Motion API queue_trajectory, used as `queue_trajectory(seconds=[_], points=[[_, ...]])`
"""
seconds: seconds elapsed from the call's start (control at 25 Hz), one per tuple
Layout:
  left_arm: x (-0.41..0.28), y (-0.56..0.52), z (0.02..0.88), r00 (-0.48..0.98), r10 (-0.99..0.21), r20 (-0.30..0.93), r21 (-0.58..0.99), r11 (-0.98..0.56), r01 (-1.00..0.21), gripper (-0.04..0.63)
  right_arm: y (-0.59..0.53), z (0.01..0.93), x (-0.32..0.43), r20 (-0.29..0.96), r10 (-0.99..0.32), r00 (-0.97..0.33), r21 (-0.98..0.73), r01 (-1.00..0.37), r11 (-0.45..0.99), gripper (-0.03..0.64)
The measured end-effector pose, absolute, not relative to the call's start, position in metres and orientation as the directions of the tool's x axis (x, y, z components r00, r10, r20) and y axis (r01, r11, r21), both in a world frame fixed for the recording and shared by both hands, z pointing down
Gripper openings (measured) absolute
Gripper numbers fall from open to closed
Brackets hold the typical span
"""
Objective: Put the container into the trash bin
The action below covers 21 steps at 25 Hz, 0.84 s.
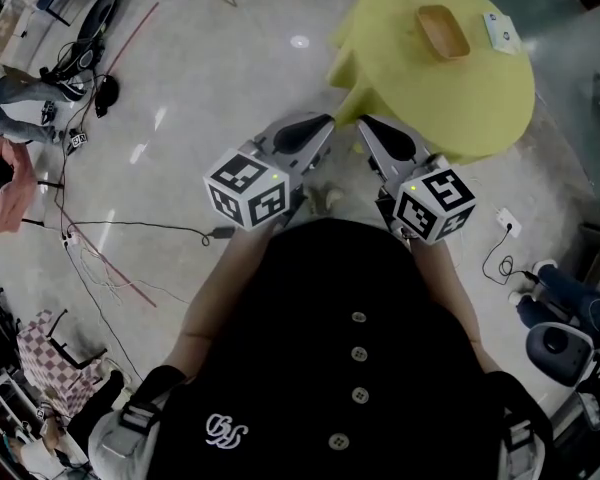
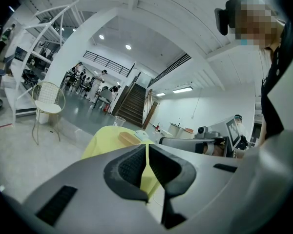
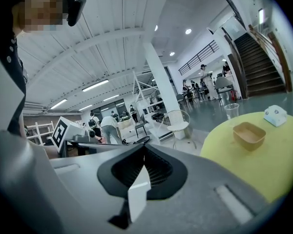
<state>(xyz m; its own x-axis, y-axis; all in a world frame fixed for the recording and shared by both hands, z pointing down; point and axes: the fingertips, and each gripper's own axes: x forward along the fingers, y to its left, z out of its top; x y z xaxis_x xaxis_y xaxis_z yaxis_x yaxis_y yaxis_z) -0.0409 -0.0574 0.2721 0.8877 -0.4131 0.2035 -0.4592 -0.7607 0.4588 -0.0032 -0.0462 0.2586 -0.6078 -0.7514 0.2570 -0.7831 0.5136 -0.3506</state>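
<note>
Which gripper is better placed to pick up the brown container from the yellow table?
Probably the right gripper: it is nearer the container on the yellow table. Both are shut and empty; the left gripper is slightly farther.

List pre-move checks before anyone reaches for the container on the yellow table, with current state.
1. Target found: ok. The container sits upright on the table.
2. The left hand-held gripper open for a grasp: not ok. Its jaws are together, with nothing between them.
3. The right hand-held gripper open for a grasp: not ok. Its jaws are together and empty.
4. Approach path: ok. Nothing stands between the grippers and the container.
5. Neighbours clear: ok. The cup and the white box stand apart from the container.
6. The trash bin located: cannot tell. No view shows it.
</note>
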Motion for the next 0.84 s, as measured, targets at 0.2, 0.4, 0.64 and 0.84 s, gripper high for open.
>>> queue_trajectory(seconds=[0.2, 0.4, 0.64, 0.84], points=[[-0.040, -0.054, 0.276, 0.889, -0.406, 0.212, 0.467, -0.757, -0.457, 0.028, -0.045, 0.260, -0.005, 0.267, -0.745, -0.611, -0.339, -0.783, 0.521, 0.005], [-0.040, -0.052, 0.277, 0.888, -0.405, 0.217, 0.470, -0.754, -0.458, 0.028, -0.045, 0.260, -0.005, 0.267, -0.741, -0.617, -0.335, -0.780, 0.528, 0.005], [-0.035, -0.052, 0.276, 0.892, -0.395, 0.219, 0.466, -0.761, -0.451, 0.028, -0.044, 0.264, -0.005, 0.297, -0.726, -0.621, -0.335, -0.779, 0.530, 0.005], [-0.034, -0.047, 0.279, 0.893, -0.393, 0.221, 0.465, -0.762, -0.450, 0.028, -0.039, 0.266, -0.004, 0.303, -0.727, -0.616, -0.327, -0.784, 0.528, 0.005]])
